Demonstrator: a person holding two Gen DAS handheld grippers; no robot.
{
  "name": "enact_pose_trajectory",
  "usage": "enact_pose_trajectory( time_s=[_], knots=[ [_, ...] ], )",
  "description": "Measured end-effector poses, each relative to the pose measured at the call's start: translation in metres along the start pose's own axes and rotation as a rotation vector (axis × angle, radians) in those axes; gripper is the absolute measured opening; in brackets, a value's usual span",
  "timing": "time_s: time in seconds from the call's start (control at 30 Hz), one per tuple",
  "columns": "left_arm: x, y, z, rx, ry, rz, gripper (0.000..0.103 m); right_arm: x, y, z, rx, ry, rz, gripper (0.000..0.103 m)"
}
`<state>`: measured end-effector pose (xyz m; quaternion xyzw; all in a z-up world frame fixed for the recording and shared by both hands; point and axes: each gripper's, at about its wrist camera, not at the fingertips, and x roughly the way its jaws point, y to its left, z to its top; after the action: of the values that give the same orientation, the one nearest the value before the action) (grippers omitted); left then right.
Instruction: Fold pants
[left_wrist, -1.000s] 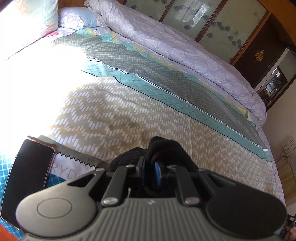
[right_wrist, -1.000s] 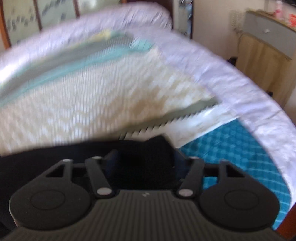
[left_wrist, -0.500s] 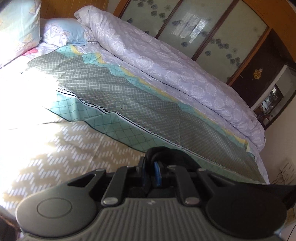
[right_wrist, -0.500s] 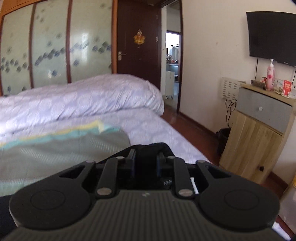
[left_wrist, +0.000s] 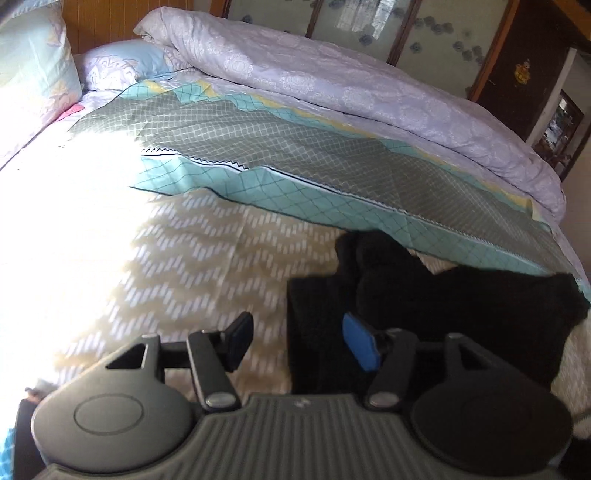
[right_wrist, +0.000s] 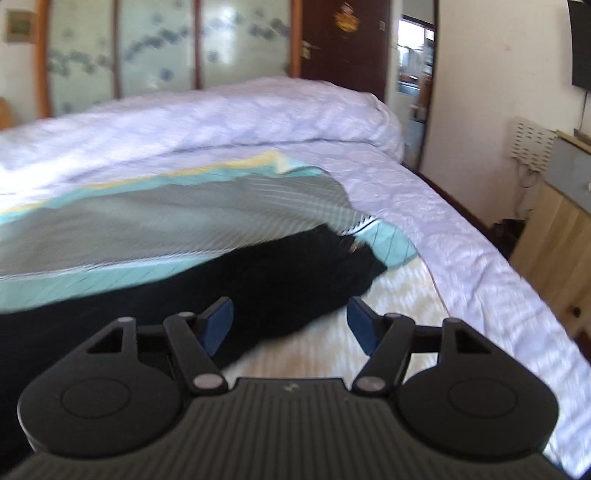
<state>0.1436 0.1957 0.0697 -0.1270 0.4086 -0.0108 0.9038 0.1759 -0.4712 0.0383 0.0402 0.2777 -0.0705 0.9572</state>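
Both grippers just opened off black pants (left_wrist: 461, 314); near edge hidden.

A wide bed (left_wrist: 192, 266) covered by a patterned beige, teal and grey sheet carries crumpled black pants (left_wrist: 443, 314), a rolled lilac floral quilt (left_wrist: 351, 92) along its far side, and pale pillows (left_wrist: 33, 66).

Left gripper (left_wrist: 297, 341) grey ribbed body, round discs, blue-padded jaws, right gripper (right_wrist: 291, 325) black likewise
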Motion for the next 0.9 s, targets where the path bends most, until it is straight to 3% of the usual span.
enact_pose_trajectory(
  time_s=[0.17,0.2,0.23,0.27,0.4,0.47,0.53,0.57,0.6,0.63,0.67,0.77,0.83,0.9],
  knots=[
    [-0.062,0.014,-0.054,-0.019,0.043,-0.081,0.065,-0.115,-0.058,-0.071,0.177,-0.024,0.01,0.07],
    [-0.067,0.015,-0.061,-0.039,0.056,-0.099,0.071,-0.132,-0.069,-0.086,0.209,-0.006,0.003,0.07],
    [-0.069,0.015,-0.069,-0.065,0.08,-0.123,0.085,-0.145,-0.077,-0.101,0.243,0.013,-0.003,0.07],
    [-0.07,0.015,-0.076,-0.08,0.094,-0.138,0.09,-0.157,-0.082,-0.114,0.282,0.027,-0.01,0.07],
    [-0.062,0.013,-0.102,-0.148,0.155,-0.153,0.091,-0.184,-0.093,-0.16,0.462,0.057,0.041,0.07],
    [-0.055,0.013,-0.113,-0.186,0.186,-0.173,0.076,-0.186,-0.092,-0.177,0.546,0.056,0.095,0.071],
    [-0.046,0.01,-0.124,-0.186,0.225,-0.151,0.032,-0.174,-0.089,-0.19,0.624,0.114,0.159,0.071],
    [-0.046,0.008,-0.125,-0.179,0.224,-0.157,0.02,-0.165,-0.084,-0.192,0.627,0.157,0.176,0.064],
    [-0.047,0.008,-0.126,-0.19,0.234,-0.18,0.014,-0.154,-0.078,-0.19,0.605,0.197,0.188,0.048],
    [-0.053,0.009,-0.127,-0.201,0.221,-0.173,0.013,-0.148,-0.071,-0.184,0.58,0.211,0.164,0.011],
    [-0.059,0.01,-0.125,-0.2,0.202,-0.173,0.013,-0.147,-0.065,-0.174,0.554,0.199,0.134,0.012],
    [-0.078,0.018,-0.117,-0.228,0.149,-0.19,0.013,-0.158,-0.042,-0.115,0.403,0.038,0.124,0.011],
    [-0.088,0.022,-0.114,-0.238,0.125,-0.178,0.013,-0.168,-0.002,-0.066,0.181,-0.076,0.116,0.011],
    [-0.09,0.027,-0.114,-0.254,0.118,-0.163,0.013,-0.166,0.042,-0.03,-0.009,-0.131,0.117,0.011]
  ],
)
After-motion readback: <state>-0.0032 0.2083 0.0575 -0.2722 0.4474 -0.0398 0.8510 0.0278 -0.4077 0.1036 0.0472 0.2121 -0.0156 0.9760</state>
